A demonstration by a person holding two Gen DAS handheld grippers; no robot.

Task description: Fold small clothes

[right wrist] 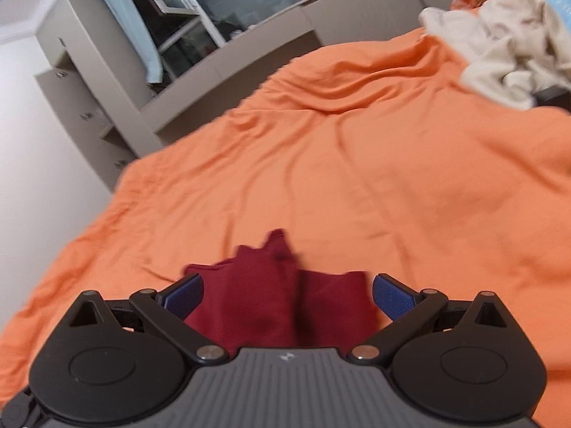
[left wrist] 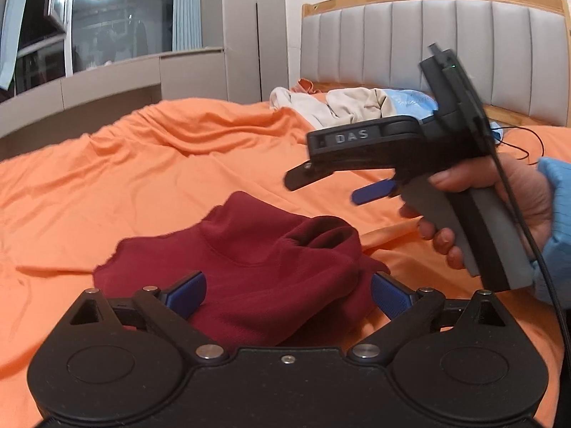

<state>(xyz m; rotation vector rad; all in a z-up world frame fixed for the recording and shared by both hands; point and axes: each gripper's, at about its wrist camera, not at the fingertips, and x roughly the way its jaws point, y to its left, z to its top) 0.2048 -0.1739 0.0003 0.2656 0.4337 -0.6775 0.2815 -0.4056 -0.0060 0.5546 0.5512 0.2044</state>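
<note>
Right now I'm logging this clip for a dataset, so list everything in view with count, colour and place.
Red garment: one, dark red, crumpled on the bedspread just ahead of both grippers.
Bedspread: one, orange, wrinkled, covering the bed.
Clothes pile: one heap, cream and light blue with a bit of orange, at the bed's far end by the headboard.
Headboard: one, grey padded panels in a wood frame.
Window: one, dark, reflecting a ceiling light.
Cabinets: grey, under and beside the window.
Left gripper: black, blue fingers open.
Right gripper: black and grey, blue fingers open.
Right hand: one, blue sleeve, holding the right gripper.
</note>
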